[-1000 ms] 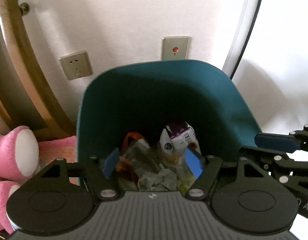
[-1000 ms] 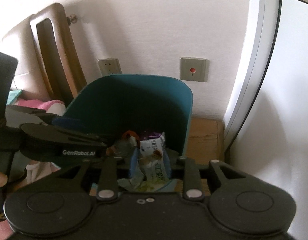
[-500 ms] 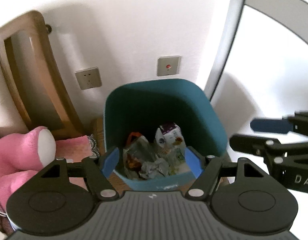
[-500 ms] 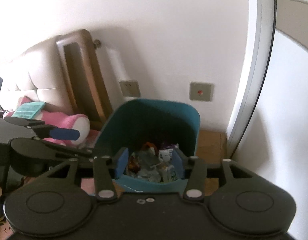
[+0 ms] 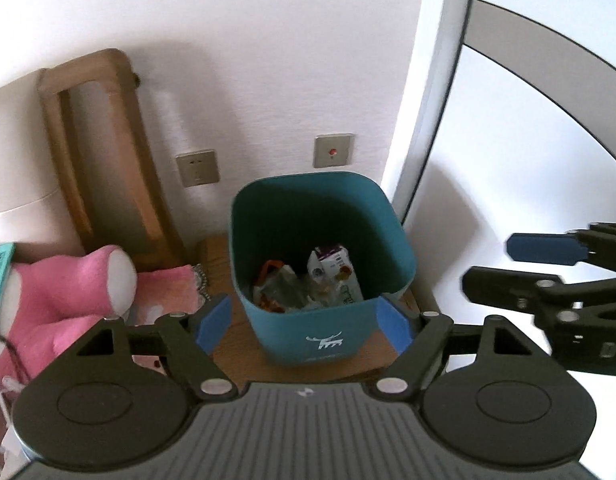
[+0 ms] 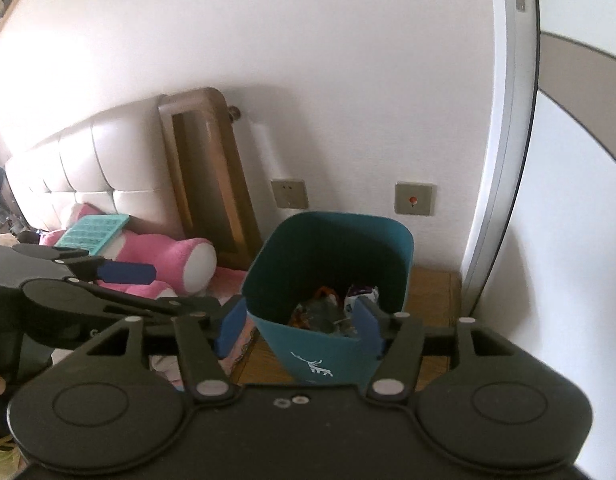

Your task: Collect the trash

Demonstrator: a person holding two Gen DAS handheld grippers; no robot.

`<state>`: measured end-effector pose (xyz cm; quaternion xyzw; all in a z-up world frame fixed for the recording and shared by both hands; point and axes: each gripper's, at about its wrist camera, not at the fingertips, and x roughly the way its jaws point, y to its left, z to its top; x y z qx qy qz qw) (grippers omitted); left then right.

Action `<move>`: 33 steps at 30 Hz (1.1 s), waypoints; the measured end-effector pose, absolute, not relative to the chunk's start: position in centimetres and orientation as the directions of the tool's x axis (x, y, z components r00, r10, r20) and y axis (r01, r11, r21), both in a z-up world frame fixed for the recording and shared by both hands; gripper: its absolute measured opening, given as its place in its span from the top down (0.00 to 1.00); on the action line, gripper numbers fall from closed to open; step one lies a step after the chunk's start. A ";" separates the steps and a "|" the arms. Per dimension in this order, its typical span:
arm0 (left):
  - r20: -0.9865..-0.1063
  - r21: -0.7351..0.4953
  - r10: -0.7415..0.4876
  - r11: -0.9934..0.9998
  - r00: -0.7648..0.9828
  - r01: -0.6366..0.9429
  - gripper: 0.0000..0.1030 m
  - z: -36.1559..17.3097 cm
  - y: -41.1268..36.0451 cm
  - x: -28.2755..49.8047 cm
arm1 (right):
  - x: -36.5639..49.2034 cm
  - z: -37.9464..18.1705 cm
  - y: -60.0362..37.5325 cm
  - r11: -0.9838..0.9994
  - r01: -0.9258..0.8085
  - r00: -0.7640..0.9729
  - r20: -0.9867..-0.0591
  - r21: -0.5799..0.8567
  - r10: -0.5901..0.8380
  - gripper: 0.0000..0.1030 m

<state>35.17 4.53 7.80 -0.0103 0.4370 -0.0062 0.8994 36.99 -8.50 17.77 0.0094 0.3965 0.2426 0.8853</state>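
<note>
Left wrist view: the teal bin [image 5: 319,264] sits on a small wooden stand [image 5: 244,356] against the wall, right below a wall switch [image 5: 333,151]. The trash [image 5: 308,284] is all down in the bottom of the bin: crumpled wrappers and a small carton with a purple top. The left gripper [image 5: 304,322] is above the bin's near rim, jaws opening, nothing between them but air. The right gripper [image 5: 547,264] pokes in to the right of the bin.

Right wrist view: same bin [image 6: 327,280], with a pink plush toy [image 6: 164,252] on the bed to its left. Right gripper [image 6: 300,326] is also over the near rim, jaws opening and holding nothing.

That stuff looks super light and crinkly, so it'd squash easily and probably slip out of a loose pinch. The carton looks like the stiffest piece; best bet would be pinching it across its flat sides. The wrappers need a bunched fold.
</note>
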 end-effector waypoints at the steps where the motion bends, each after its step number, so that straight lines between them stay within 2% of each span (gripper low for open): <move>1: -0.787 -0.023 -0.014 1.000 0.617 -0.005 0.22 8.0 4.6 34.8 | 36.6 18.1 -8.6 0.881 -0.427 0.571 -0.694 0.206 0.439 0.41; 8: -0.810 -0.045 0.001 0.997 0.587 -0.063 0.19 8.5 4.6 32.8 | 34.5 19.5 -9.2 0.875 -0.438 0.586 -0.673 0.204 0.451 0.38; 10: -0.817 -0.018 0.026 0.997 0.576 -0.070 0.08 8.7 4.3 32.4 | 34.0 19.6 -9.5 0.876 -0.436 0.587 -0.673 0.205 0.450 0.38; 11: -0.820 -0.007 0.038 0.997 0.571 -0.075 0.07 8.8 4.1 32.2 | 33.9 19.7 -9.5 0.875 -0.437 0.584 -0.674 0.207 0.452 0.38; 16: -0.802 -0.066 -0.004 0.994 0.597 -0.082 0.06 9.6 3.9 30.8 | 33.4 20.1 -9.7 0.873 -0.442 0.588 -0.669 0.204 0.454 0.37; 33: -0.772 -0.065 0.035 0.989 0.635 -0.134 0.06 11.6 3.6 29.7 | 32.8 21.1 -10.6 0.869 -0.441 0.596 -0.651 0.223 0.470 0.37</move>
